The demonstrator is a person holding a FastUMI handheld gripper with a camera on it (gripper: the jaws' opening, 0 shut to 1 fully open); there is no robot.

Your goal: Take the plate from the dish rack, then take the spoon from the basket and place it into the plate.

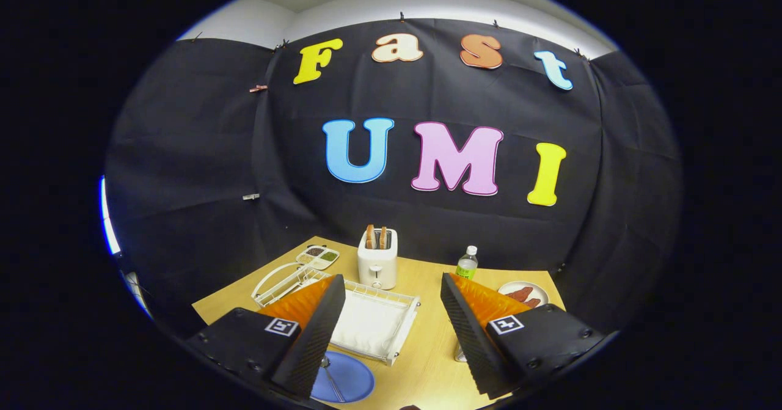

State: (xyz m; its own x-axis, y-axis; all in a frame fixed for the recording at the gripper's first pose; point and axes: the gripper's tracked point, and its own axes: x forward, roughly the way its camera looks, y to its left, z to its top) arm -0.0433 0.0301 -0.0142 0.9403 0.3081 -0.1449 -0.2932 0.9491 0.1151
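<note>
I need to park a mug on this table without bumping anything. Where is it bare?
Bare wood lies between the open tongs, beside the dish rack and blue plate. More lies between toaster and bottle. The rack side is crowded.

Bare table between open jaws; dish rack, toaster (beyond) obstruct.
</note>
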